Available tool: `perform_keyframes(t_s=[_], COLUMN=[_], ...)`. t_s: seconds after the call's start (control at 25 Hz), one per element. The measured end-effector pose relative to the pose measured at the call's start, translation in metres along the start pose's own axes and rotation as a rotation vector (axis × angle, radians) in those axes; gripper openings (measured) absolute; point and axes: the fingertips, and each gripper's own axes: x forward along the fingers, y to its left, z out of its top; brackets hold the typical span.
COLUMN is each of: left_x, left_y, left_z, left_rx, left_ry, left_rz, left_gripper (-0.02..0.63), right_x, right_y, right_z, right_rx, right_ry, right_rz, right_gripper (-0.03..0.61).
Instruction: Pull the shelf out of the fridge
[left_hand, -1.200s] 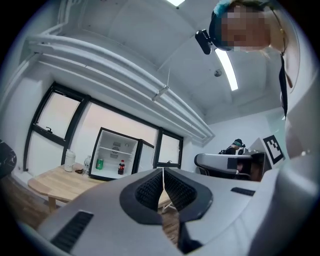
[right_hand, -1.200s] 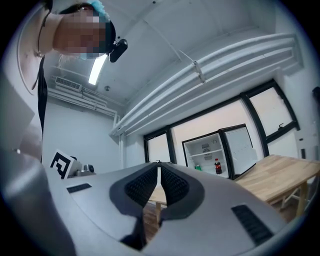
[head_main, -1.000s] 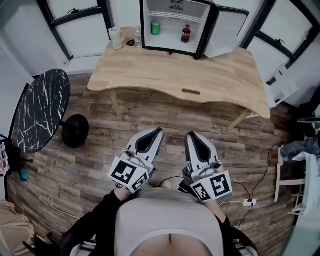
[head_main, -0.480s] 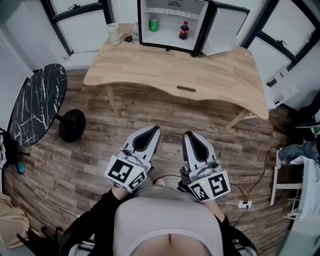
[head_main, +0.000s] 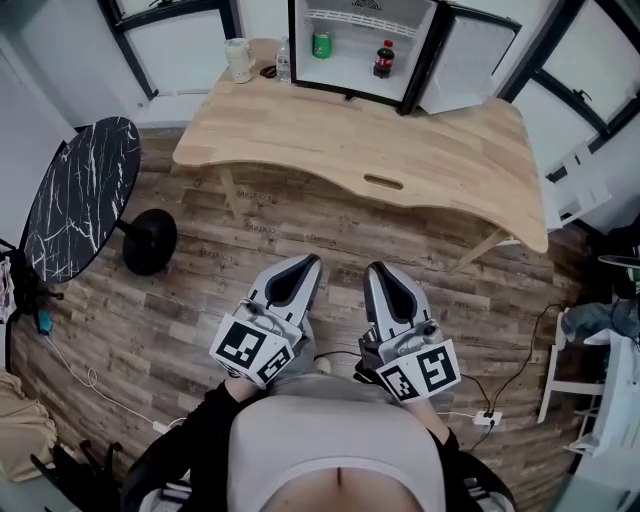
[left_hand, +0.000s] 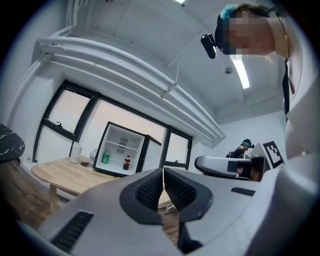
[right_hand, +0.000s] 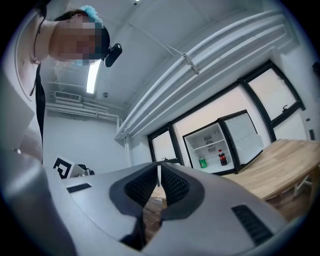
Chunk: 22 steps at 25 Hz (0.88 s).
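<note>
A small black fridge (head_main: 362, 45) stands open at the far edge of the wooden table (head_main: 380, 150), its door (head_main: 462, 62) swung to the right. Inside, a white wire shelf (head_main: 365, 22) sits near the top, with a green can (head_main: 322, 44) and a dark cola bottle (head_main: 384, 59) on the floor below it. The fridge (left_hand: 120, 152) also shows far off in the left gripper view, and the fridge (right_hand: 212, 147) in the right gripper view. My left gripper (head_main: 305, 262) and right gripper (head_main: 372, 270) are both shut and empty, held close to my body, far from the fridge.
A white cup (head_main: 238, 60) and a clear bottle (head_main: 283, 65) stand left of the fridge. A round black marble side table (head_main: 80, 205) is at the left. Cables and a power strip (head_main: 487, 418) lie on the wood floor to the right, near a white chair (head_main: 590, 370).
The head view has shifted slightly, so the table and fridge sit a bit differently in frame. Both grippers stay shut near my body.
</note>
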Motion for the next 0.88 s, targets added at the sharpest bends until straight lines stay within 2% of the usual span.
perform_keyframes(t_s=[0.2, 0.56, 0.88], left_x=[0.026, 0.111, 0.157], left_y=[0.036, 0.105, 0.161], left_z=[-0.001, 0.037, 0.045], left_rx=[0.007, 0.039, 0.045], left_ry=[0.010, -0.016, 0.007], left_rz=[-0.015, -0.099, -0.157], left_gripper=[0.012, 0.012, 0.012], right_x=[0.035, 0.125, 0.189], right_y=[-0.022, -0.076, -0.103], right_z=[-0.007, 0.012, 0.003], right_rx=[-0.005, -0.031, -0.017], right_ry=[-0.002, -0.046, -0.063], right_rz=[-0.024, -0.104, -0.162], right_gripper=[0.043, 0.043, 0.043])
